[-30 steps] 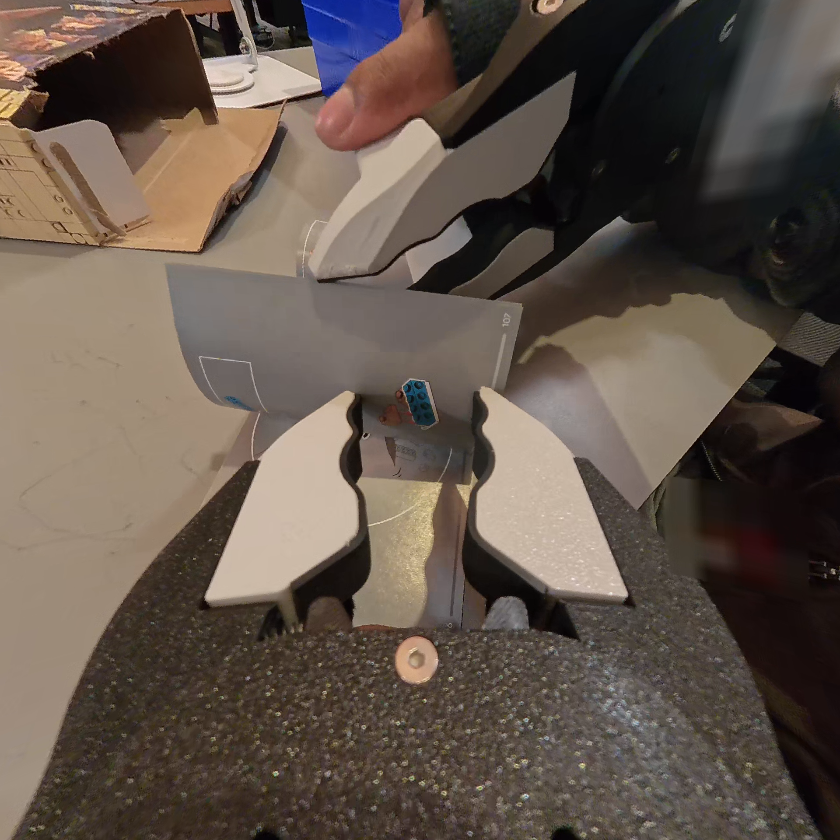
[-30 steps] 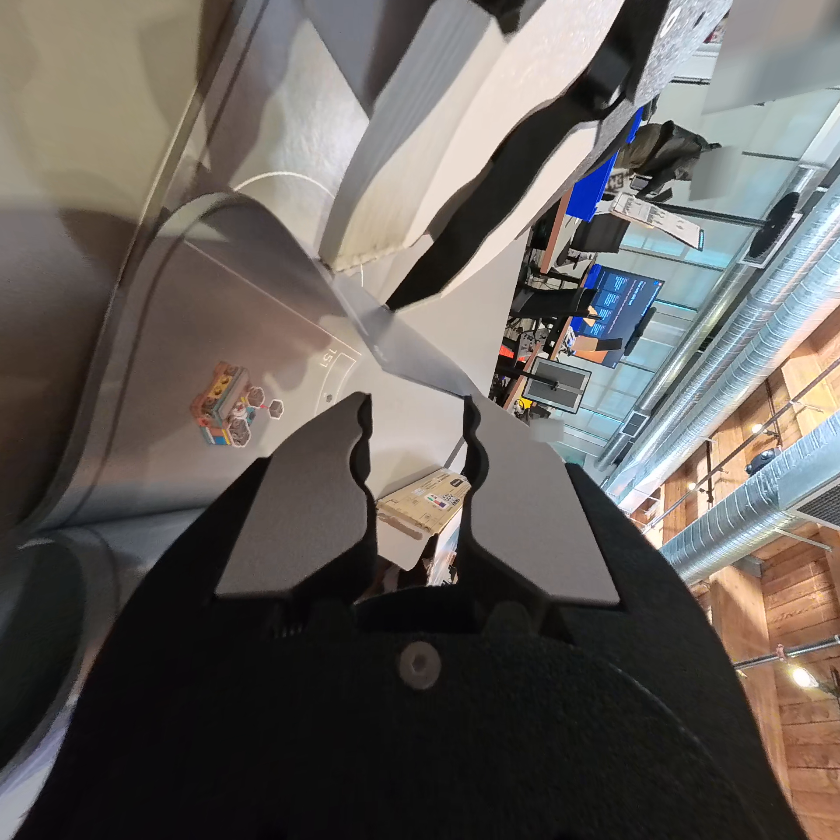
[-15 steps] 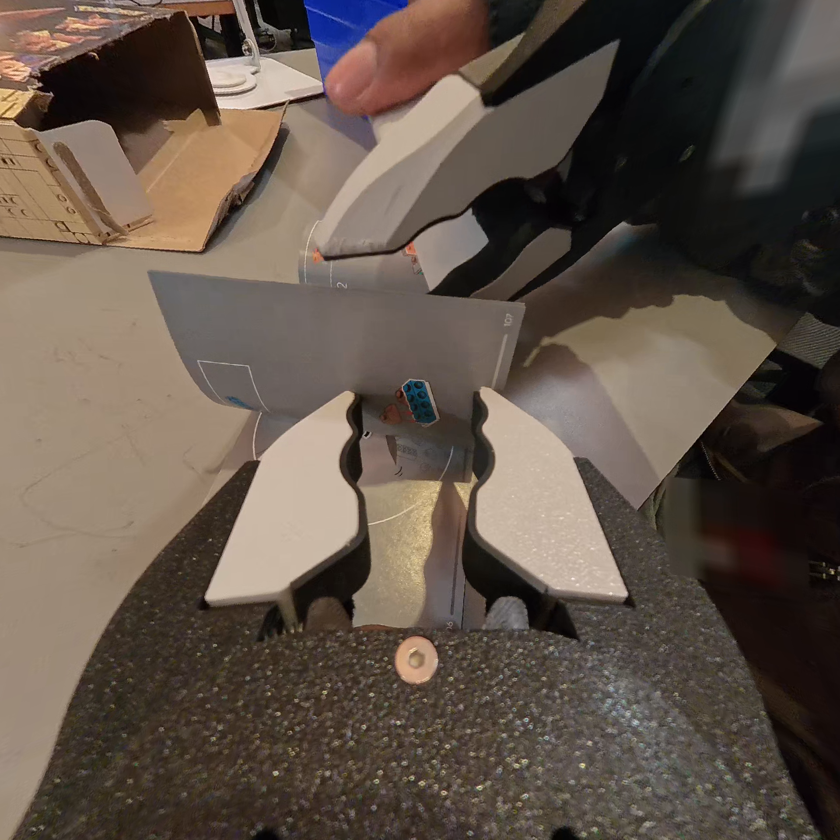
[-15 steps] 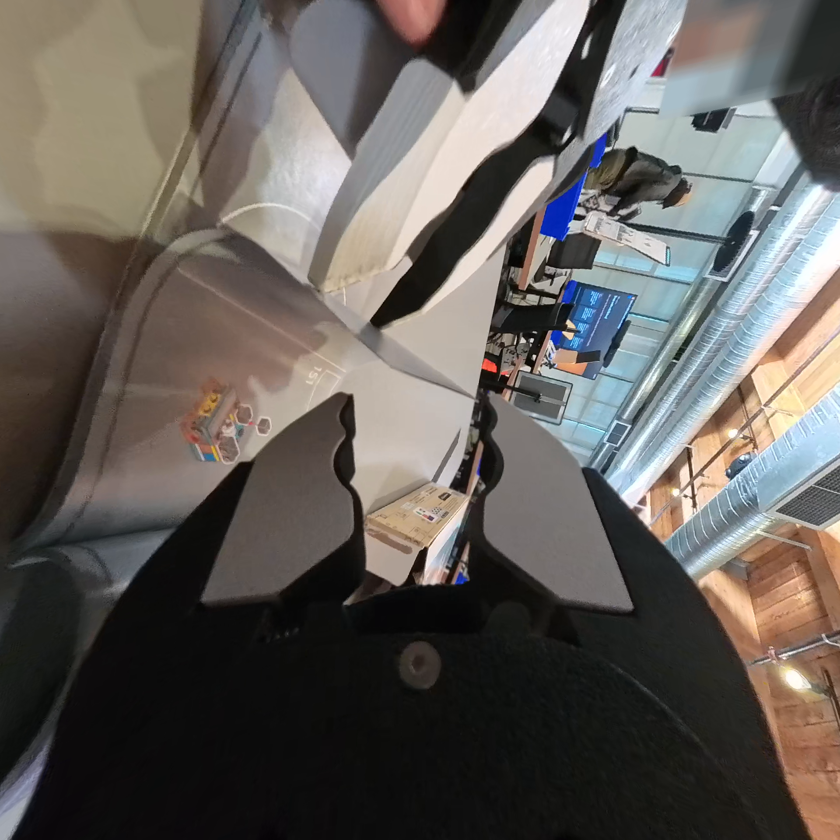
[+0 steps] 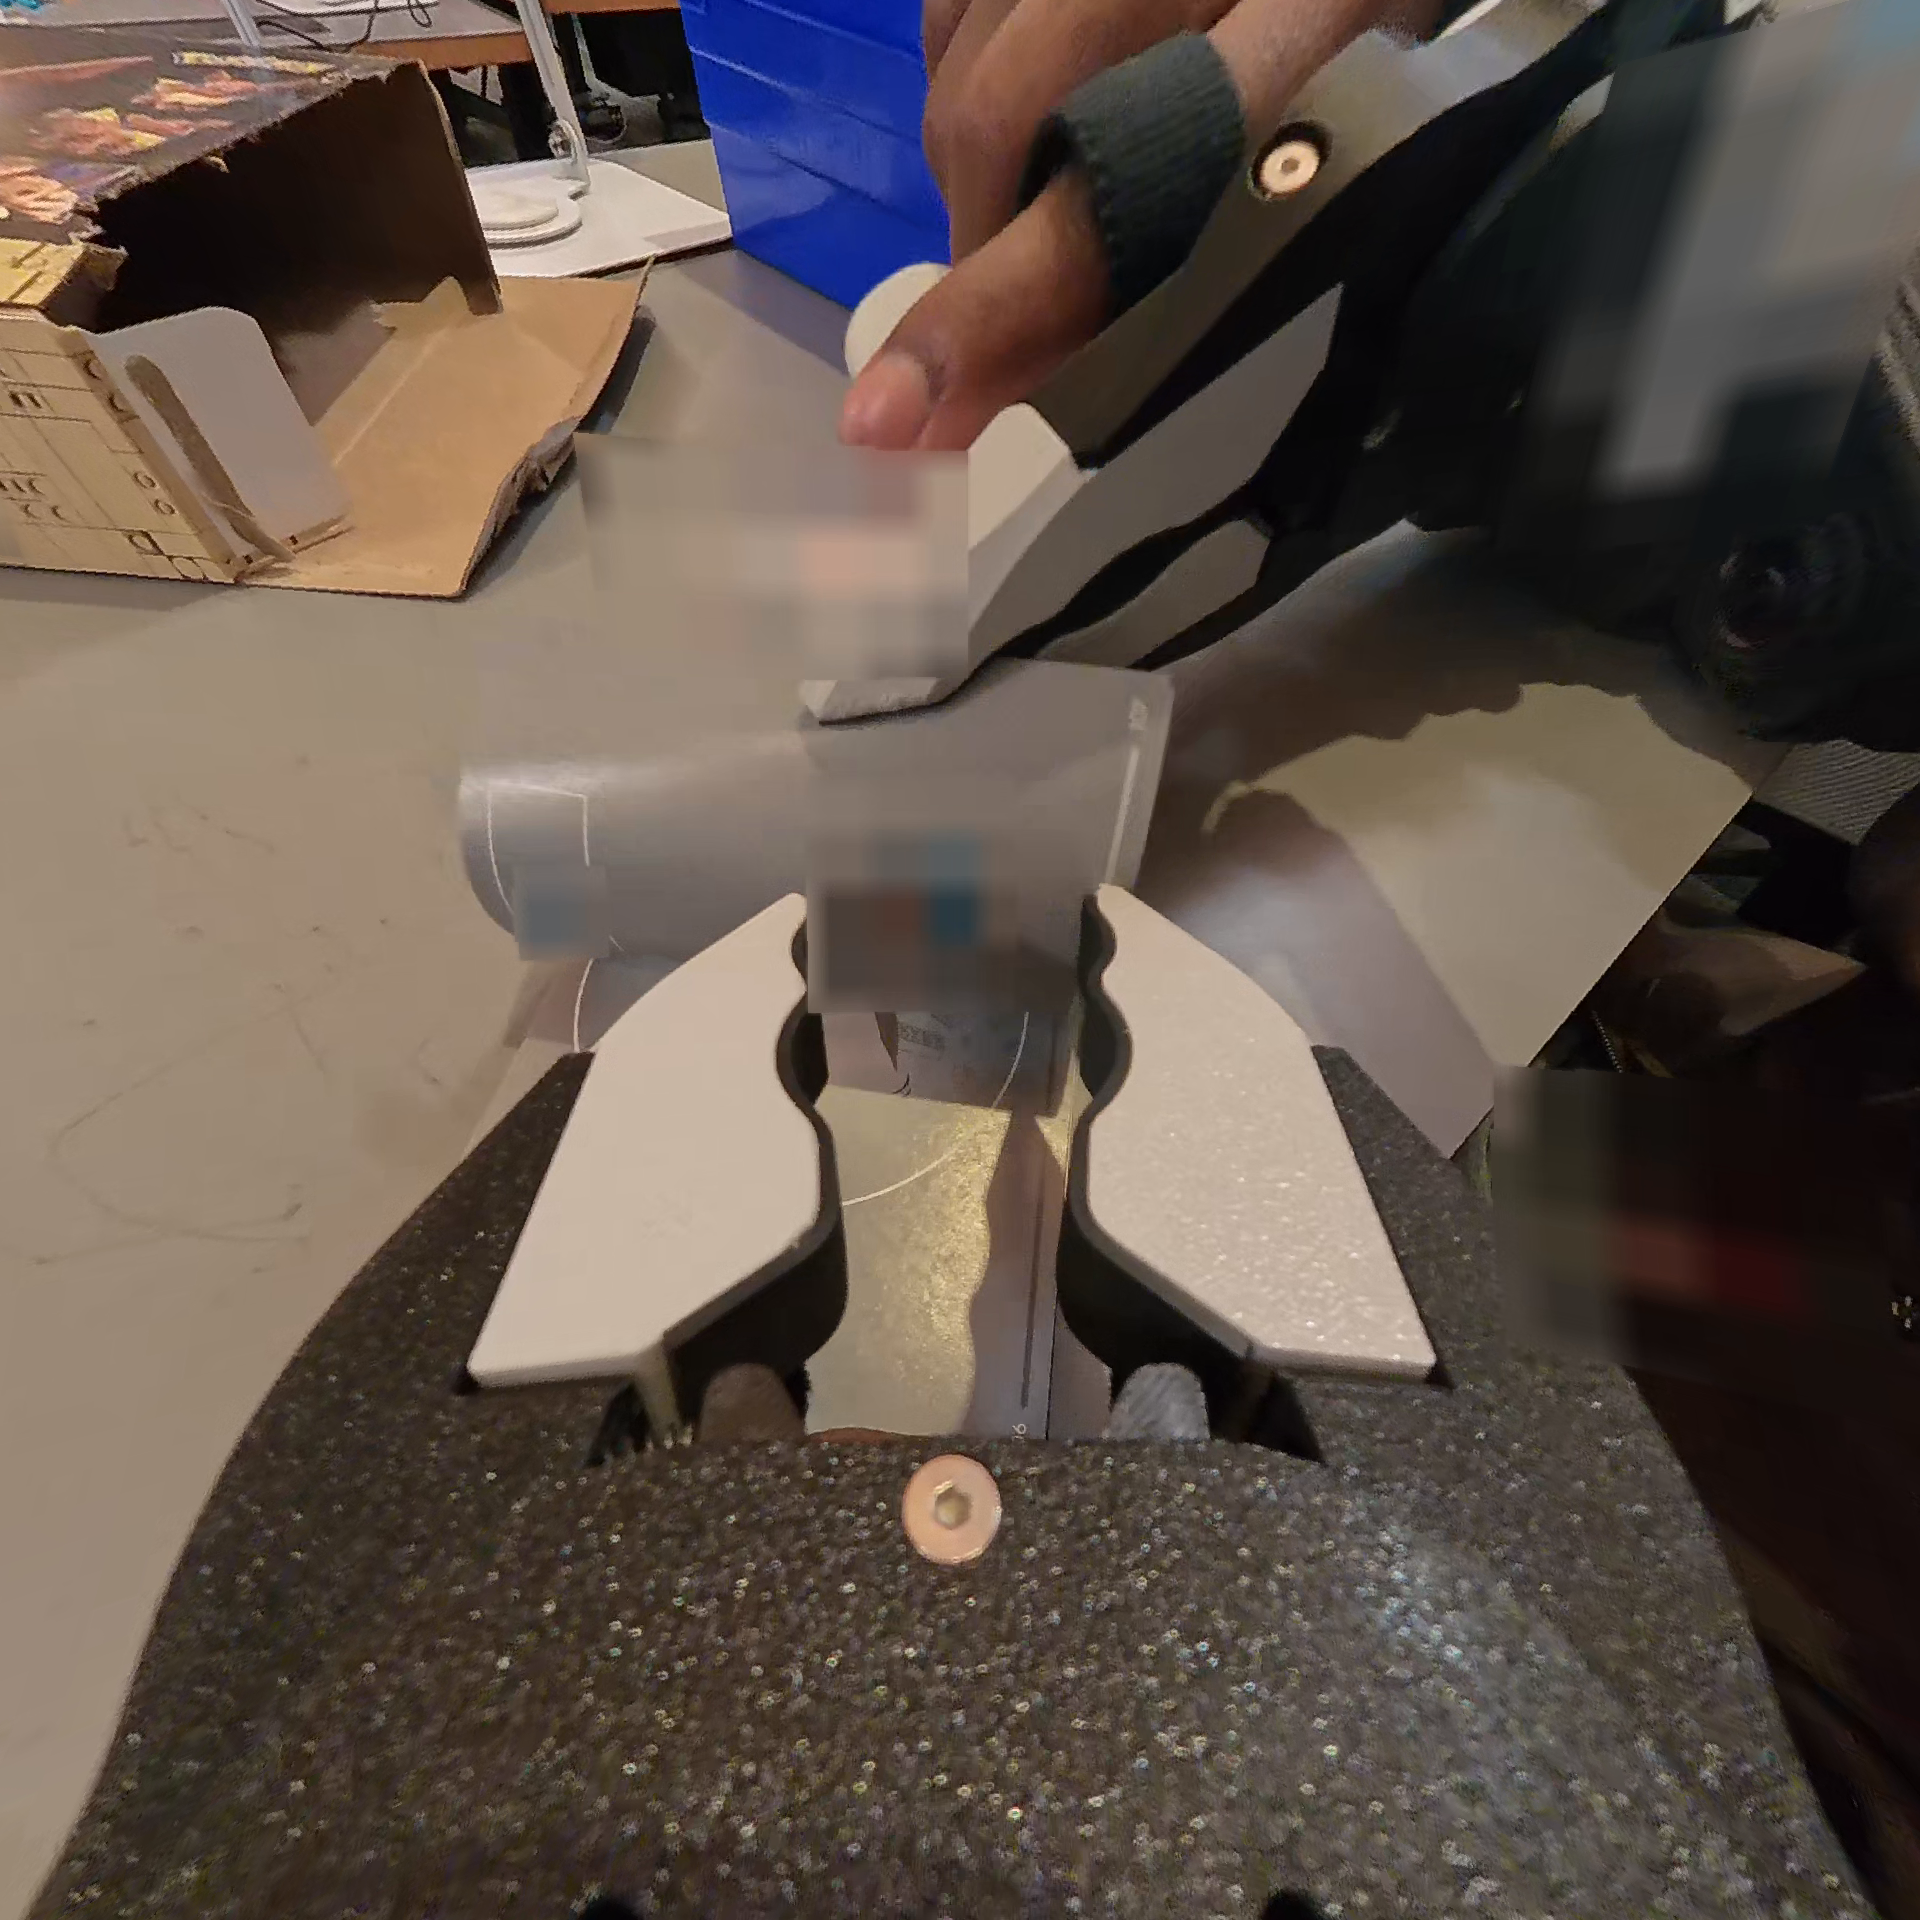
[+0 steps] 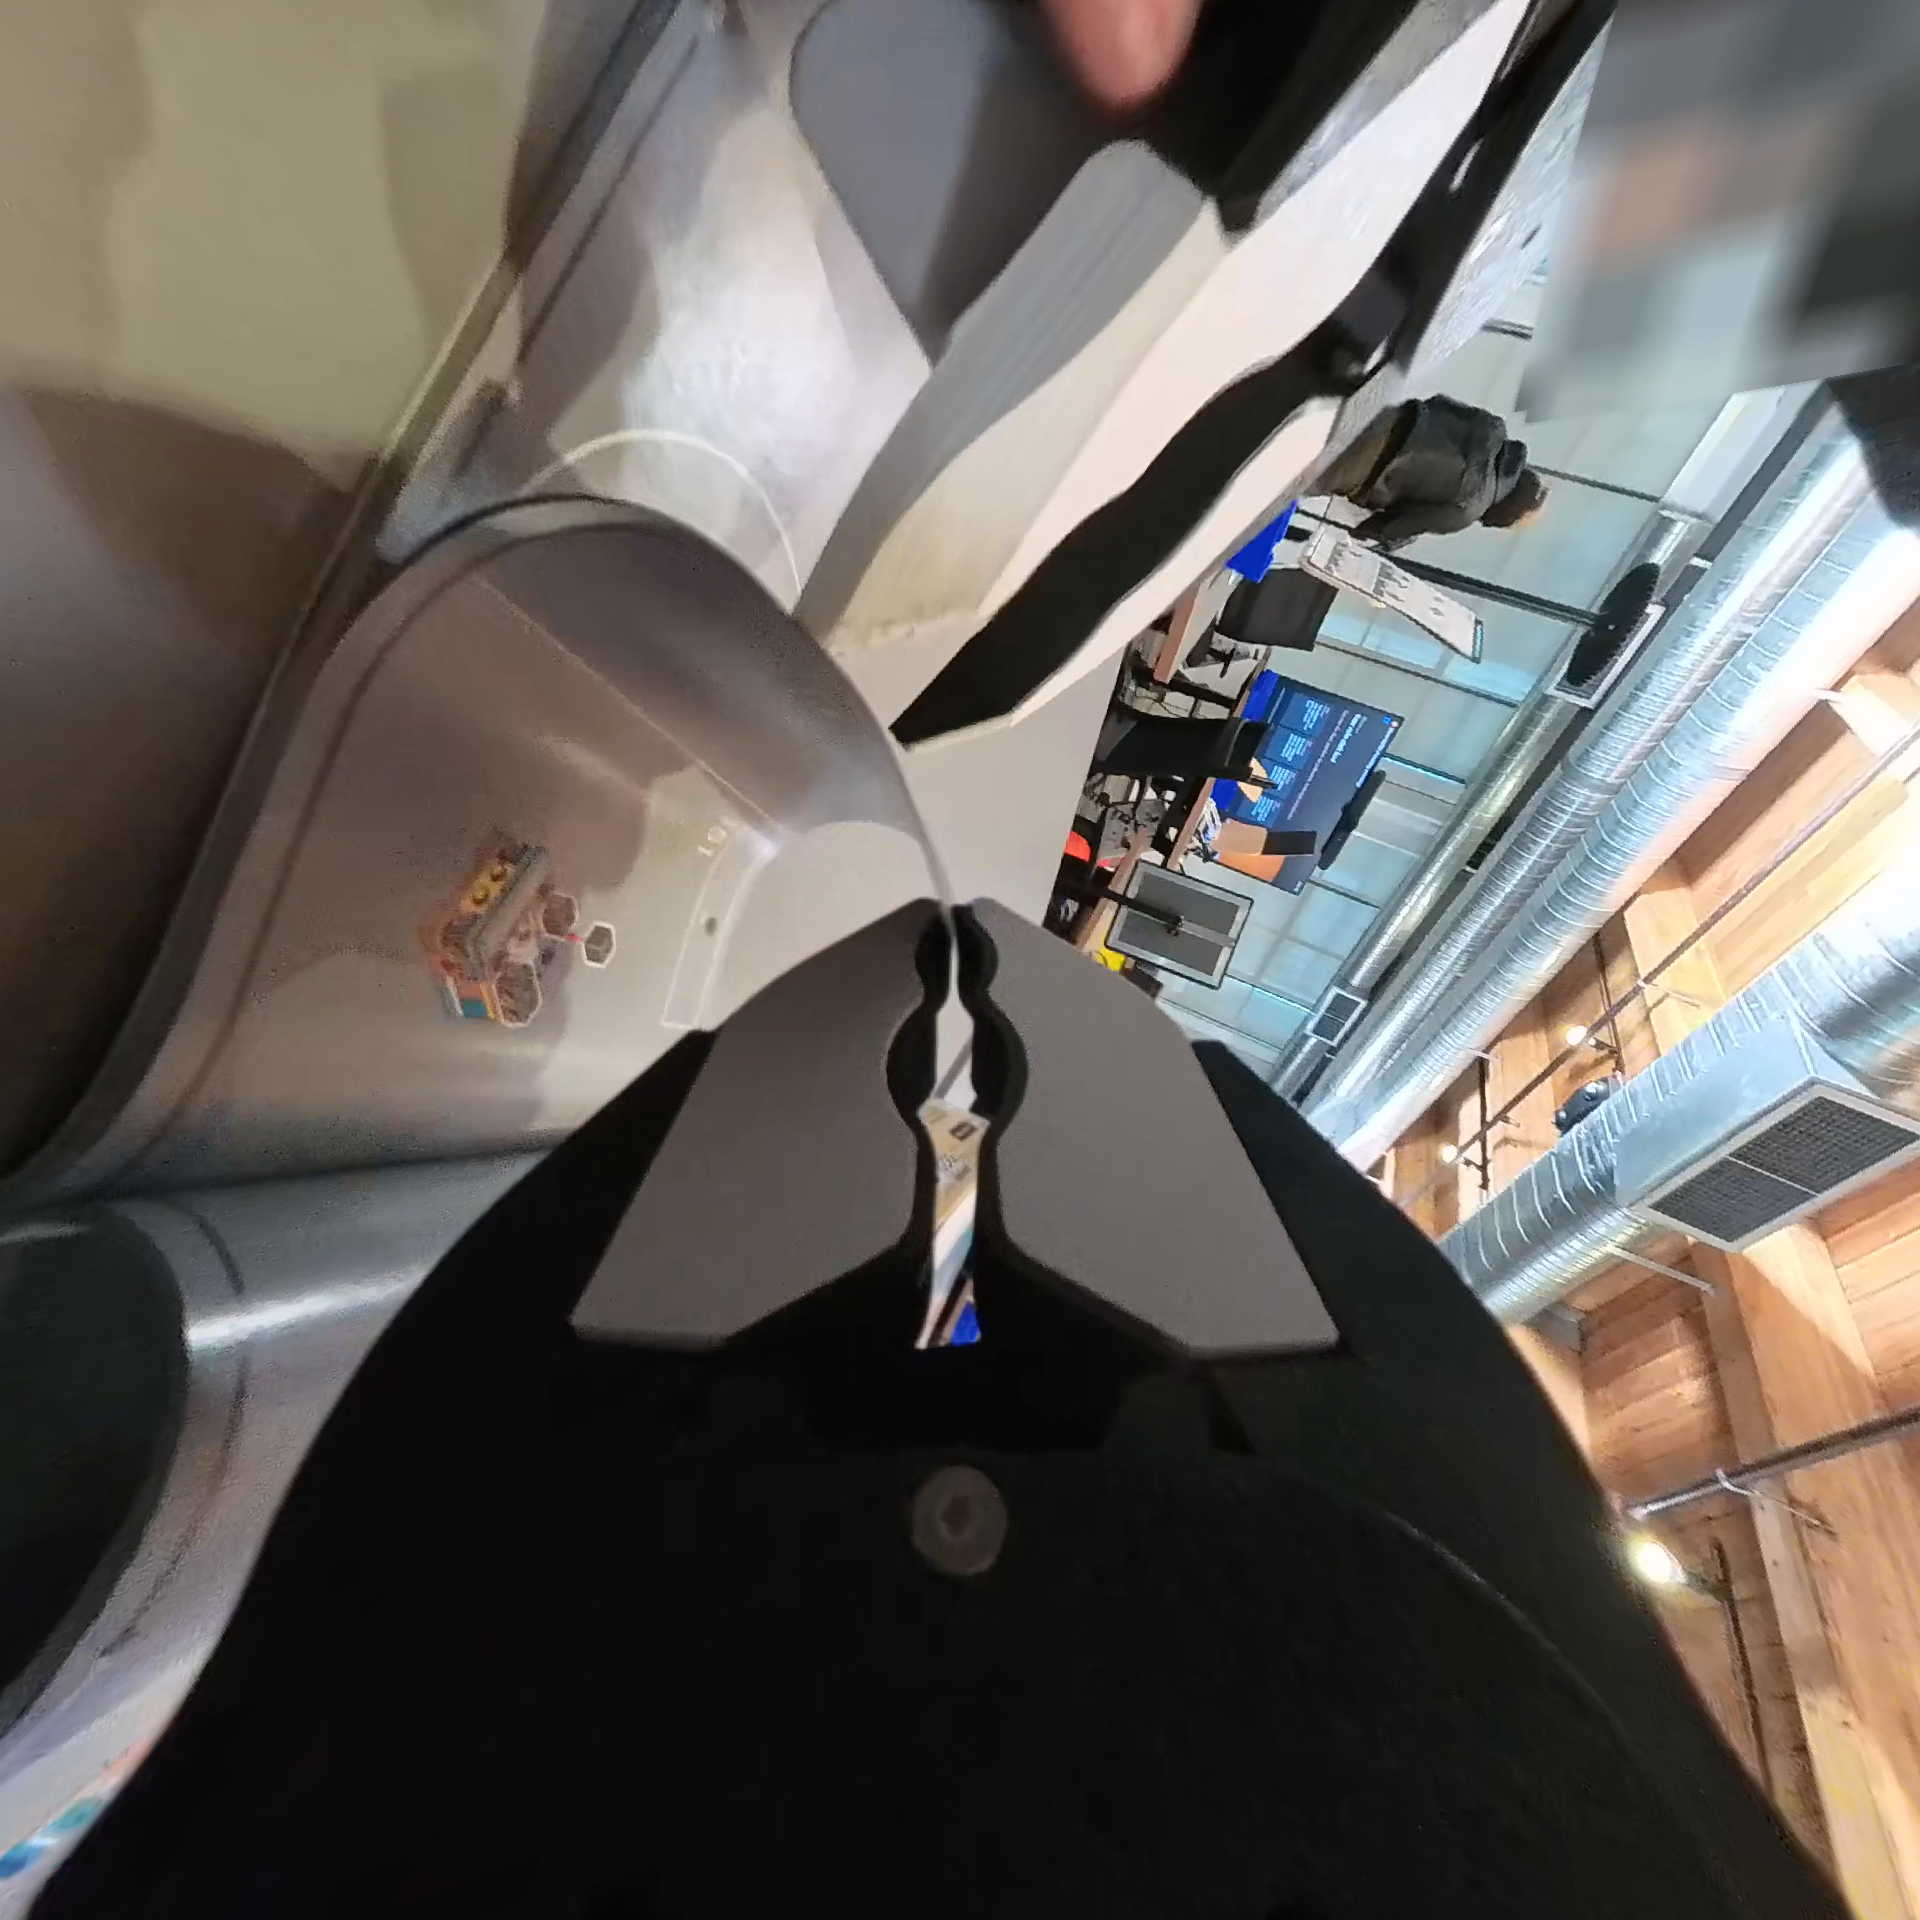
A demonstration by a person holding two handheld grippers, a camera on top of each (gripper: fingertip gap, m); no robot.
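A: Left wrist view first. What is there?

B: A grey glossy booklet (image 5: 1382, 852) lies open on the grey surface (image 5: 260, 883). One page (image 5: 727, 821) curls up from it, bearing a small coloured drawing, partly blurred over. The left tool (image 5: 945, 966) sits low over the booklet with its pale fingers (image 5: 686, 1143) spread apart; the flat page shows in the gap between them. They grip nothing.

A: And the other one?

B: The right tool (image 5: 873, 696) comes down from the upper right, a hand (image 5: 997, 281) on it, its tip at the top edge of the curled page. A mosaic patch hides most of it there.

A: Any containers?

B: A torn-open cardboard box (image 5: 343, 364) stands well apart at the far left, a pale card insert (image 5: 218, 426) standing inside it. A blue bin (image 5: 821, 156) stands behind, its contents out of view.

A: Now the right wrist view.

B: The right tool (image 6: 954, 914) has its dark fingers pressed together on the edge of the curved page (image 6: 582, 831), pinching it. The drawing of a small brick model (image 6: 499, 940) shows on that page. The left tool (image 6: 1039, 520) hangs just above, big and close, blocking much of the booklet. Beyond are ducts (image 6: 1558, 831), timber walls (image 6: 1766, 1351) and a blue screen (image 6: 1309, 758).
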